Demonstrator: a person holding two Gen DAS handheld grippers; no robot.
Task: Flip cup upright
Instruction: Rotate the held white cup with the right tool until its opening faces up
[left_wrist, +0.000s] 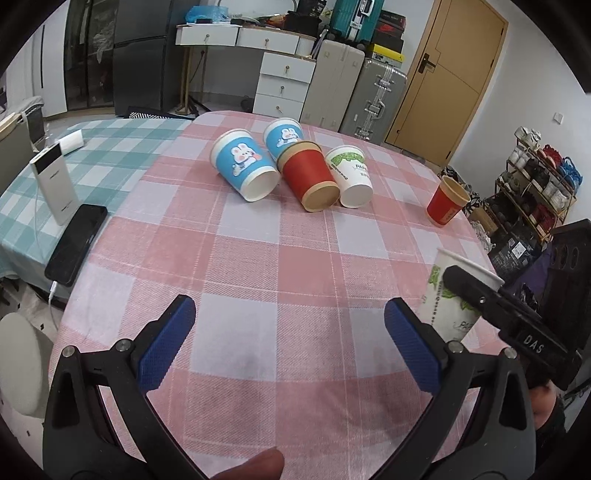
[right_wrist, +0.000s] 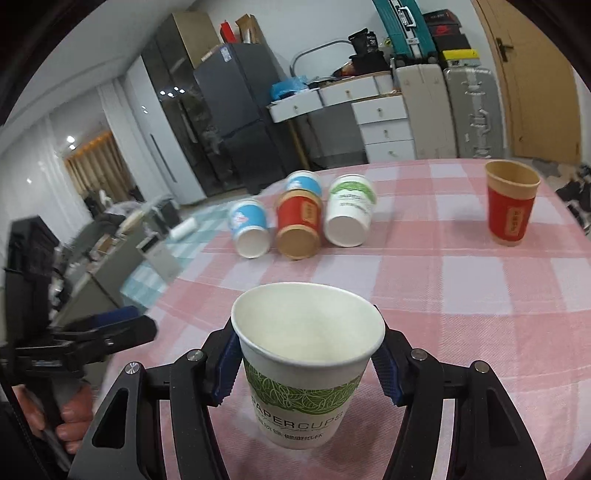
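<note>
Cup (right_wrist: 303, 369) in white paper with a green leaf band sits between the blue pads of the right claw (right_wrist: 306, 363), mouth up and long axis near vertical, tipped slightly. We read the right claw as clenched on its wall just under the rim, one pad at each side. Whether the base rests on the cloth or hangs just above it, we cannot tell. From the left wrist view the same cup (left_wrist: 448, 302) shows to the right of the left claw (left_wrist: 290, 341), just beyond its right pad, with the right claw's black finger across it.

The left claw is released: its pads stand wide apart over bare cloth and hold nothing. We judge that the right hand alone carries this step, and that the move ahead turns on keeping the axis vertical while the base settles and the pads part.

Ahead of both claws, well apart from the held cup, four cups lie on their sides in a cluster with bases toward us: two blue rabbit cups (left_wrist: 245, 168), a red cup (left_wrist: 308, 177) and a second green-leaf cup (left_wrist: 351, 173), each touching a neighbour. Farther right of the right claw, another red cup (right_wrist: 511, 203) stands upright.

Everything rests on a pink checked tablecloth (left_wrist: 258, 258); a green checked one adjoins to the left with a phone (left_wrist: 75, 243) and a power bank (left_wrist: 53, 184). Behind stand white drawers (left_wrist: 282, 85), suitcases (left_wrist: 373, 99), a dark fridge (right_wrist: 240, 110) and a wooden door (left_wrist: 450, 77).
</note>
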